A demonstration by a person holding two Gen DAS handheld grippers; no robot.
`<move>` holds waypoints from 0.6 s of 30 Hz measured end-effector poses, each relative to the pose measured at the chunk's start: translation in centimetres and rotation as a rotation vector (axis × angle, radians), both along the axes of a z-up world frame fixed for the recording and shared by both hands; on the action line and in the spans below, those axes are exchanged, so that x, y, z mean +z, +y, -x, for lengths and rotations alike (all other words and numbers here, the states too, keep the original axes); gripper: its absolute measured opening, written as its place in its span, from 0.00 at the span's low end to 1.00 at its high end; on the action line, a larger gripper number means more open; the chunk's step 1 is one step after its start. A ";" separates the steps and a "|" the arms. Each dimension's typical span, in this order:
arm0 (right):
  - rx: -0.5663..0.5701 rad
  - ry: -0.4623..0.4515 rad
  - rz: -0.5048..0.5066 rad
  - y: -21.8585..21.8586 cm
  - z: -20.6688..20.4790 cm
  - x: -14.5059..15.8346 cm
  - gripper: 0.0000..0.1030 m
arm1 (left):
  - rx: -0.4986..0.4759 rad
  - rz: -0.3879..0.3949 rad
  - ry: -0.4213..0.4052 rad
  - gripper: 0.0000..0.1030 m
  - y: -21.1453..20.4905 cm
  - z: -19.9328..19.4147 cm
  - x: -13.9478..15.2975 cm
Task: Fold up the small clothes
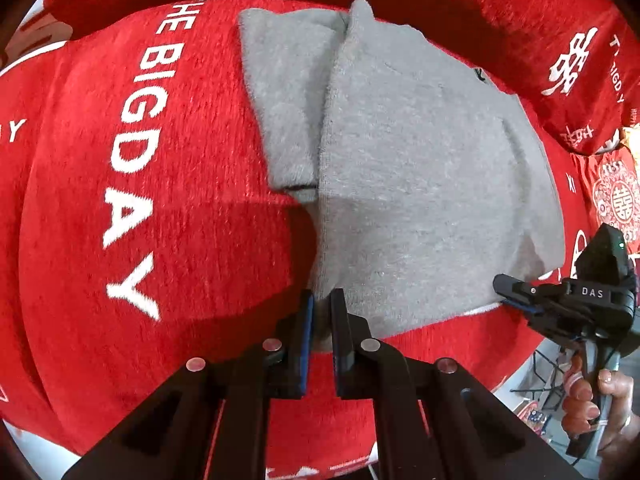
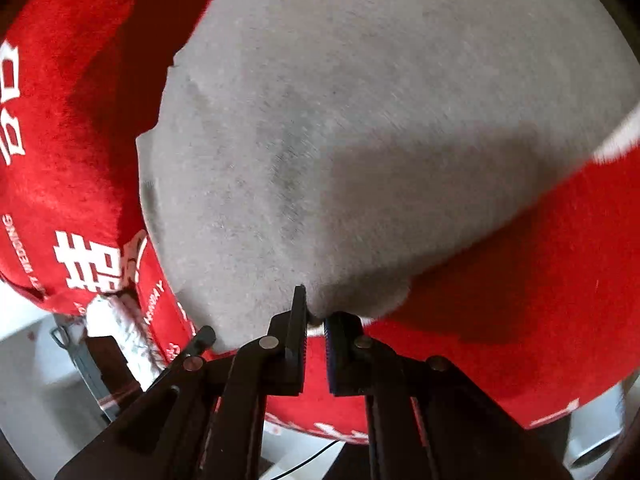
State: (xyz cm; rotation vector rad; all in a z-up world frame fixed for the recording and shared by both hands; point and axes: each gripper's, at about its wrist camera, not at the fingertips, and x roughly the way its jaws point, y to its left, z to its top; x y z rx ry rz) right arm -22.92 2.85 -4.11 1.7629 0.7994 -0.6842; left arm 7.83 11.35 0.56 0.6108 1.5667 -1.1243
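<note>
A grey fleece garment (image 1: 400, 168) lies on a red cloth (image 1: 168, 240) with white lettering. One sleeve (image 1: 284, 108) is folded in along its left side. My left gripper (image 1: 321, 304) is shut on the garment's near left corner. My right gripper (image 2: 316, 312) is shut on the near right corner of the garment (image 2: 360, 128), and it also shows in the left wrist view (image 1: 505, 293) at the garment's right hem.
The red cloth covers the table, and its near edge (image 2: 440, 420) drops off just below the grippers. A red patterned item (image 1: 616, 196) lies at the far right. Floor clutter (image 2: 100, 360) shows beyond the table edge.
</note>
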 end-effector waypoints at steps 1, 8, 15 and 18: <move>0.027 0.001 -0.002 -0.1 0.0 0.3 0.08 | -0.001 -0.002 -0.003 0.10 0.2 -0.1 0.4; 0.198 0.068 0.251 -3.9 1.8 7.0 0.09 | 0.014 0.067 -0.106 0.10 -1.4 -2.0 4.8; 0.050 0.208 0.321 -13.0 5.1 6.4 0.09 | 0.015 0.131 -0.198 0.10 -8.8 -3.0 4.9; 0.062 0.266 0.359 -15.8 5.2 6.1 0.09 | -0.041 0.140 -0.262 0.10 -11.9 -2.0 4.3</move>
